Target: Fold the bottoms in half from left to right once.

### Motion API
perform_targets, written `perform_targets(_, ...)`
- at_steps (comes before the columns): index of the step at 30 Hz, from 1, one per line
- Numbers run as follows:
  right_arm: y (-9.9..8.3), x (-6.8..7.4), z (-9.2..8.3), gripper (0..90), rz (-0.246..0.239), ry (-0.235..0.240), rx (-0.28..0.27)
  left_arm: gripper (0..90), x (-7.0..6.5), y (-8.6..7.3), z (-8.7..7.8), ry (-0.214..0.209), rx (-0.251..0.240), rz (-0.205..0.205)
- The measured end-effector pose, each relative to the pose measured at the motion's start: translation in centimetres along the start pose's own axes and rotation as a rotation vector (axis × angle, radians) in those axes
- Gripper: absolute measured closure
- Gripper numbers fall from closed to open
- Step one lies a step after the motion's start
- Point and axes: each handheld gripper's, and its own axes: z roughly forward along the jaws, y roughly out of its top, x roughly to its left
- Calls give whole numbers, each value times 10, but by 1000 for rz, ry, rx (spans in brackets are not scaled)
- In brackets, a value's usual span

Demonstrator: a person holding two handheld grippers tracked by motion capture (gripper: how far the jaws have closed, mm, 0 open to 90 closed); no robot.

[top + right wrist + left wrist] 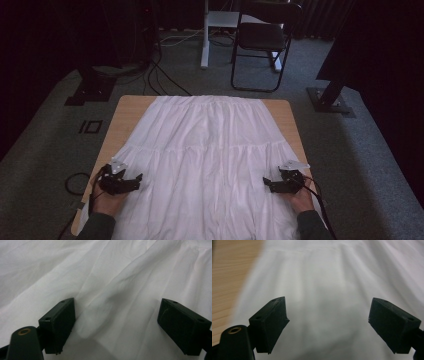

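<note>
White pleated cotton skirt lies spread flat over your wooden table, waistband far | your left gripper near-left on its hem; jaws spread, grasping nothing | your right gripper near-right; likewise released

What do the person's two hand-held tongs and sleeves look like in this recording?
Both the left tongs and the right tongs are black, each topped by a grey three-cornered plate and trailing a dark cable. Their jaws end in blocky black pads with small screw holes. The sleeves are dark grey-green.
</note>
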Motion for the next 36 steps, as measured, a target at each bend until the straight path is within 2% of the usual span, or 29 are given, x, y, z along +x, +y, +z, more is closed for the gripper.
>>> perform_targets(1,0,0,0,142,1,0,0,142,7,-2,-3,6,-2,-26)
perform_targets(2,0,0,-1,149,3,-2,-1,75,19,-6,-4,22,15,-64)
perform_targets(3,0,0,-1,149,3,-2,-1,58,19,-6,-4,22,15,-64)
perform_targets(4,-1,0,-1,149,4,-3,-1,22,31,-12,-3,36,44,-100)
perform_targets(7,-1,0,-1,149,4,-2,-1,22,39,-17,-1,40,52,-122)
perform_targets(8,-1,0,-1,149,4,-3,-1,22,51,-24,2,57,56,-163)
perform_targets(10,-1,0,-1,149,3,-3,-1,20,54,-27,7,66,77,-164)
perform_targets(12,-1,0,-1,149,4,-3,-1,19,52,-28,11,47,97,-147)
perform_targets(14,-1,0,-1,149,4,-2,-1,10,50,-28,11,16,84,-143)
perform_targets(16,-1,0,-1,149,3,-2,-1,10,48,-28,11,-42,60,-155)
perform_targets(18,-1,0,-1,149,3,1,-2,10,41,-27,12,-9,85,-103)
perform_targets(19,-2,0,-2,150,3,3,-2,11,37,-28,11,-13,82,-83)
perform_targets(20,-2,1,-2,160,3,1,-2,17,35,-27,10,-14,82,-82)
perform_targets(21,-1,1,-4,221,7,2,13,49,34,-27,9,-15,83,-84)
perform_targets(22,2,1,-9,392,15,6,42,99,33,-27,7,-11,75,-88)
perform_targets(23,4,-1,-17,476,15,17,40,204,34,-27,4,-6,63,-95)
perform_targets(24,5,-2,-25,469,12,5,12,334,34,-27,2,-10,53,-93)
perform_targets(25,6,-4,-33,444,23,-39,-4,458,35,-28,0,-18,49,-90)
perform_targets(27,6,-11,-45,364,32,-155,3,632,36,-28,-1,-29,52,-87)
perform_targets(28,3,-15,-48,316,37,-190,19,693,36,-27,-2,-34,53,-84)
perform_targets(30,-4,-23,-51,259,71,-230,27,777,35,-26,-2,-36,59,-65)
perform_targets(32,-11,-30,-51,197,104,-248,38,832,32,-25,-2,-10,66,-26)
perform_targets(34,-15,-34,-49,149,121,-255,62,847,33,-24,-2,24,76,-4)
perform_targets(36,-20,-39,-45,139,148,-242,87,856,37,-23,-2,69,95,12)
